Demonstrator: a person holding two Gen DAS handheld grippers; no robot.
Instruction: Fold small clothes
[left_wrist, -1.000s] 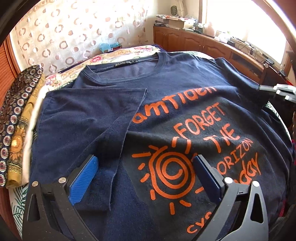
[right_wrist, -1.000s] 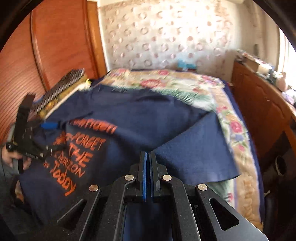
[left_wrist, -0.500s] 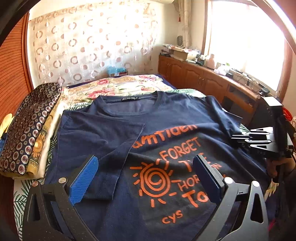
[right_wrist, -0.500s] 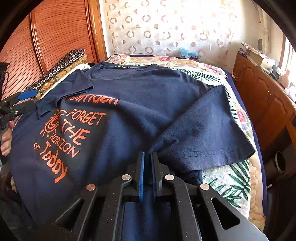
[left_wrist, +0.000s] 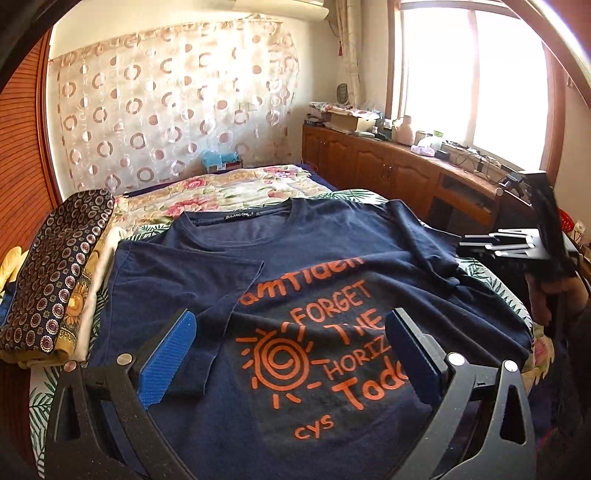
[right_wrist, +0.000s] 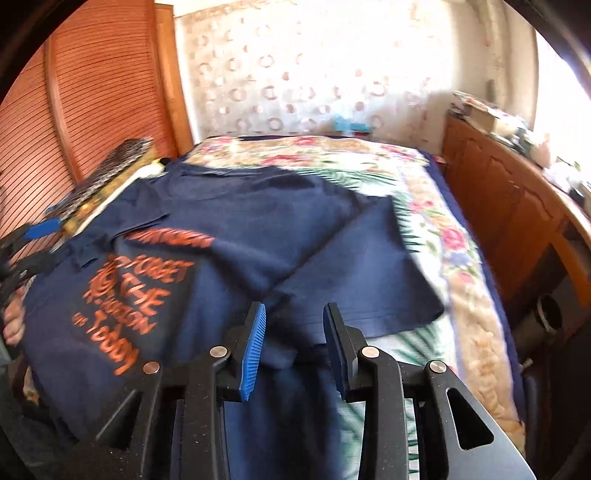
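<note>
A navy T-shirt (left_wrist: 314, 266) with orange print lies face up on the bed. Its left sleeve (left_wrist: 192, 280) is folded inward over the chest. My left gripper (left_wrist: 290, 317) hovers wide open above the print, with nothing between its fingers. In the right wrist view the T-shirt (right_wrist: 240, 229) spreads ahead, its right sleeve (right_wrist: 369, 273) lying out over the bedspread. My right gripper (right_wrist: 295, 308) is opening; the shirt's side edge lies between and below its pads, which do not press on it. The right gripper (left_wrist: 495, 243) also shows at the shirt's right edge.
A stack of folded patterned cloths (left_wrist: 55, 273) lies along the bed's left side. The floral bedspread (left_wrist: 229, 188) stretches behind the collar. A wooden cabinet (left_wrist: 388, 170) with clutter runs along the right, under the window. Slatted wooden panels (right_wrist: 92, 92) stand to the left.
The right gripper's jaws, shut on the shirt's side edge before, have parted and let the cloth go. The left gripper rose and drew back, staying open.
</note>
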